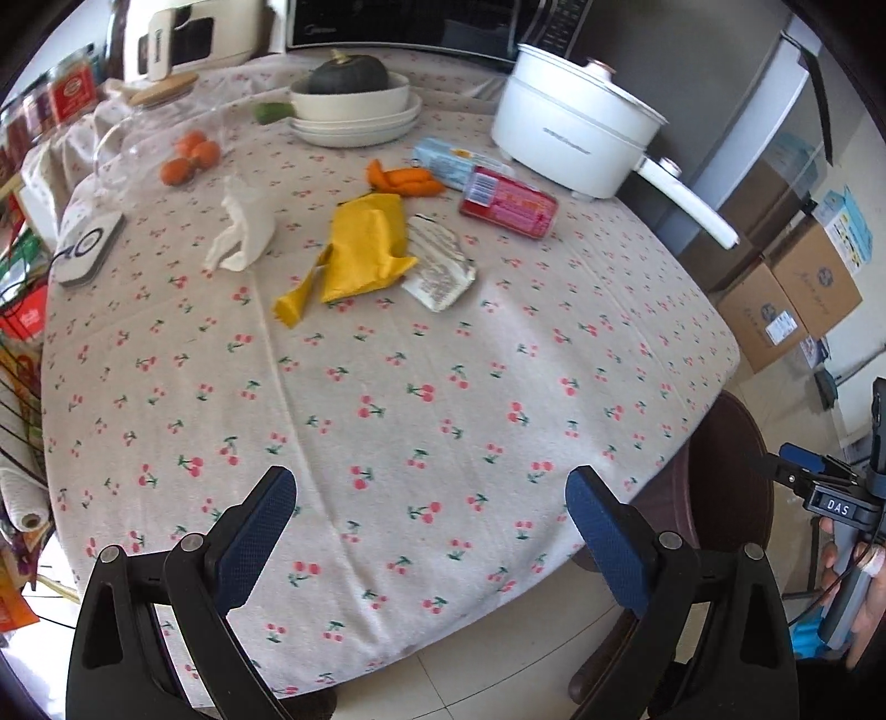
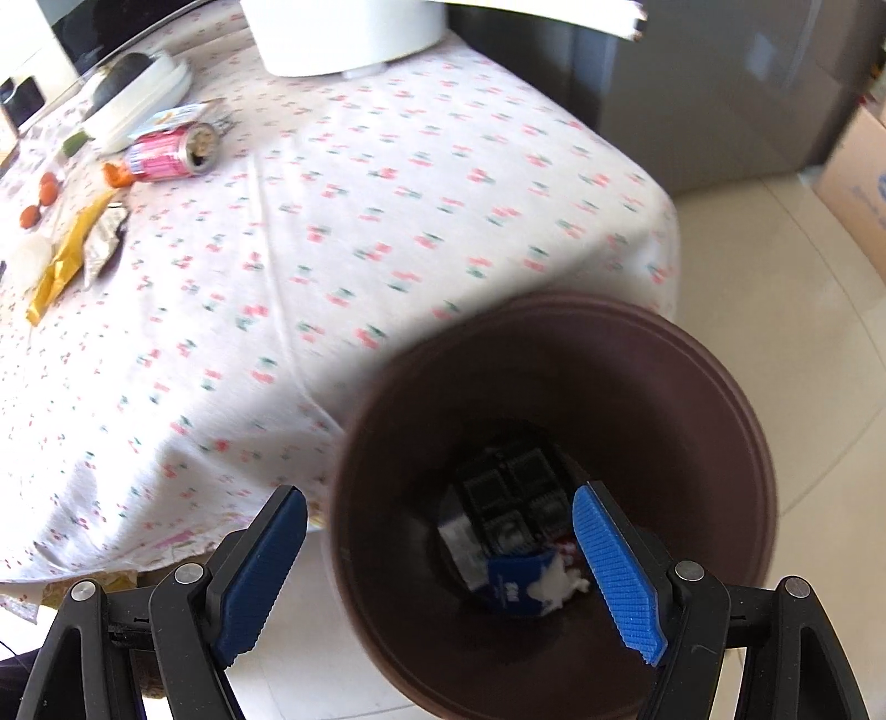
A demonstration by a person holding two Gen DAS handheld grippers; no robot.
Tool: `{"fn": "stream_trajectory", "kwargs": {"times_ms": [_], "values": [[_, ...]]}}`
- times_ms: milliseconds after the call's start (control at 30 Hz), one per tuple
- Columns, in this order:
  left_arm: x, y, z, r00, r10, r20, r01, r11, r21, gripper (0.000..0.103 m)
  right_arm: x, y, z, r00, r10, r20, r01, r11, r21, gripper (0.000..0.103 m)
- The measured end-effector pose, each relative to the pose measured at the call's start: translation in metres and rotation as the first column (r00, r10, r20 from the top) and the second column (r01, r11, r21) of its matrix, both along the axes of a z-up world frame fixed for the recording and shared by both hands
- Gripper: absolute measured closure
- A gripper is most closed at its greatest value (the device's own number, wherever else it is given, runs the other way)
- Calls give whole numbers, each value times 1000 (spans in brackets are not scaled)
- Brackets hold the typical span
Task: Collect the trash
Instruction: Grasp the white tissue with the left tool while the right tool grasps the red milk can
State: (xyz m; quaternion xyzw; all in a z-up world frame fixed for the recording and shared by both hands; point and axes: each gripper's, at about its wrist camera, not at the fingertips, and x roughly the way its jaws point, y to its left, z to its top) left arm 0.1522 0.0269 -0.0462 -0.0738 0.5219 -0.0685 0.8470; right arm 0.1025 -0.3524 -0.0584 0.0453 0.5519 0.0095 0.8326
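Observation:
Trash lies on the cherry-print tablecloth (image 1: 387,421): a yellow wrapper (image 1: 360,249), a silver wrapper (image 1: 440,268), a crumpled white tissue (image 1: 241,232), a pink can (image 1: 506,202) on its side, a light blue packet (image 1: 448,160) and orange peel (image 1: 407,180). My left gripper (image 1: 429,520) is open and empty above the table's near edge. My right gripper (image 2: 440,559) is open and empty over a dark brown bin (image 2: 720,410) beside the table. The bin holds a blue-and-white wrapper (image 2: 523,581) and other scraps. The can (image 2: 169,152) and yellow wrapper (image 2: 66,257) also show in the right wrist view.
A white electric pot (image 1: 576,127), stacked bowls with a green squash (image 1: 349,99), small oranges (image 1: 191,155), a glass jar (image 1: 138,138) and a white device (image 1: 88,246) stand on the table. A microwave (image 1: 410,22) is behind. Cardboard boxes (image 1: 792,299) sit on the floor at right.

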Motion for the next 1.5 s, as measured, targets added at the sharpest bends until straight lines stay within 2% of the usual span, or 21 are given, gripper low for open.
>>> {"fn": "stream_trajectory", "kwargs": {"times_ms": [233,400,500,633,733,833,900,933,1000,1033,1100,1200,1333,1500], "values": [[27,48,-8,994,112,9,-112,993,24,4,33,44,0,998,58,4,-58,998,-25,21],[58,80,-15,977,213,19,-214,976,31,4,56,73,-2,997,79,2,-79,997,0,20],[82,90,-19,970,237,45,-239,970,37,5,67,89,-4,996,93,0,-93,996,13,20],[112,98,-28,962,259,86,-262,965,25,8,79,112,-12,992,128,-5,-128,992,-21,20],[130,105,-38,954,280,109,-282,959,3,15,85,121,-18,990,138,-13,-138,990,-20,20],[142,111,-50,943,307,127,-306,952,-31,28,89,127,-21,990,138,-11,-138,990,-27,20],[149,115,-57,940,318,123,-312,948,-64,47,90,129,-22,990,139,-10,-139,990,-36,20],[150,115,-60,942,315,120,-307,948,-78,51,91,131,-23,990,143,-11,-143,989,-41,20],[153,115,-66,948,299,110,-294,954,-65,75,91,136,-25,988,156,-12,-157,986,-59,20],[152,115,-66,949,294,114,-290,956,-48,79,91,139,-26,986,165,-12,-166,983,-73,20],[149,120,-66,951,289,108,-283,957,-67,93,92,144,-28,983,181,-12,-181,978,-99,20],[140,128,-61,954,286,89,-276,955,-105,97,94,153,-28,980,196,-9,-196,974,-115,20],[126,128,-51,966,238,100,-235,971,-47,98,110,162,-21,981,192,12,-190,977,-93,20],[122,136,-49,969,231,89,-227,972,-51,99,159,179,-6,987,143,73,-137,987,-80,20]]}}
